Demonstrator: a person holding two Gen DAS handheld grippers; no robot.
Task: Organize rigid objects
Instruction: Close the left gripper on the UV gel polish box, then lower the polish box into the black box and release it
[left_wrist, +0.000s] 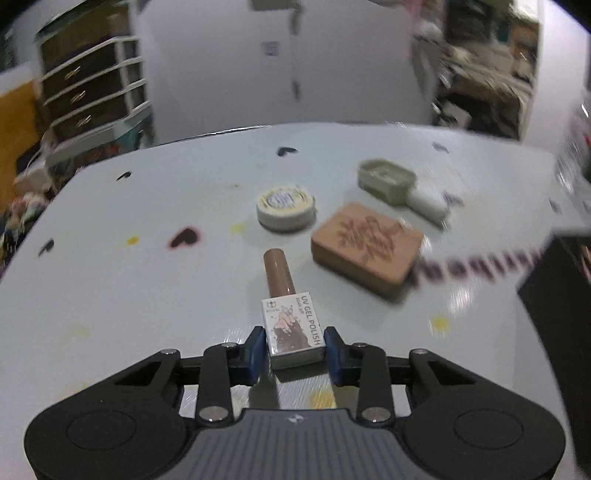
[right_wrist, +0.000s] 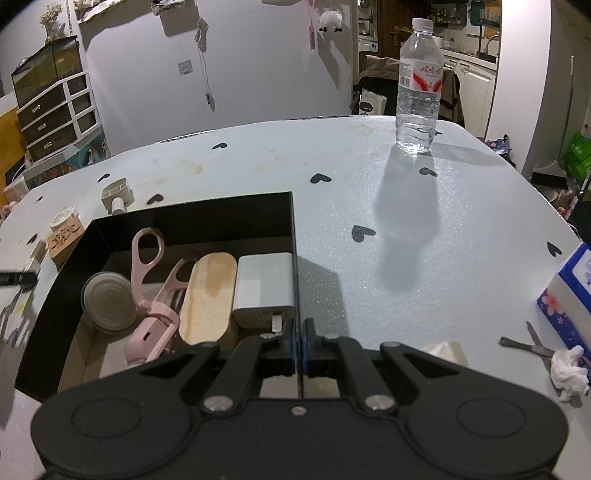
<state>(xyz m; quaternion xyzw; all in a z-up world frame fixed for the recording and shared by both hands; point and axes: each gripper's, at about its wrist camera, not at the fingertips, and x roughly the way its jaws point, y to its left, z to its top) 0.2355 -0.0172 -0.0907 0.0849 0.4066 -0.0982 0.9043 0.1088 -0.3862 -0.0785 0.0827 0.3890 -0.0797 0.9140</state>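
Note:
My left gripper (left_wrist: 294, 345) is shut on a gel polish bottle (left_wrist: 291, 325) with a tan cap, held just above the table. Ahead of it lie a round white jar (left_wrist: 286, 208), a wooden stamp block (left_wrist: 367, 249) and a beige brush tool (left_wrist: 391, 182). My right gripper (right_wrist: 298, 341) is shut on the right wall of a black box (right_wrist: 293, 236). In the box lie a pink curler (right_wrist: 153, 291), a wooden paddle (right_wrist: 210, 295), a white charger (right_wrist: 264, 288) and a round lid (right_wrist: 109, 302).
A water bottle (right_wrist: 419, 88) stands at the far right of the table (right_wrist: 388, 229). A tissue box (right_wrist: 570, 295), small scissors (right_wrist: 532, 345) and a crumpled tissue (right_wrist: 570, 371) lie at the right edge. Drawers (right_wrist: 55, 114) stand beyond the left edge.

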